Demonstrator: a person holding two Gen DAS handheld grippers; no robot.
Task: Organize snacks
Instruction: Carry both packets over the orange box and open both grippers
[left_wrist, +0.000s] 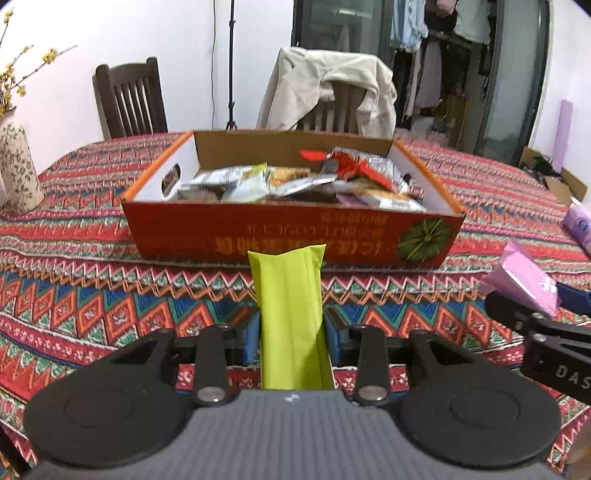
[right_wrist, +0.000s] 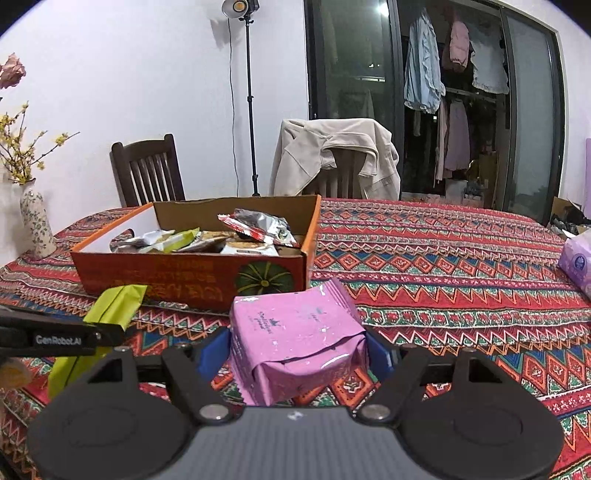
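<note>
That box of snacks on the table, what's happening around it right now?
A person is tidying snacks with a handheld tool in each hand. The left tool is clamped on a slim lime-green packet, and the right tool grips a pink packet. Both packets are held above the patterned tablecloth, just in front of the orange cardboard box, which already holds a pile of wrapped snacks. Neither packet is in the box yet.
</note>
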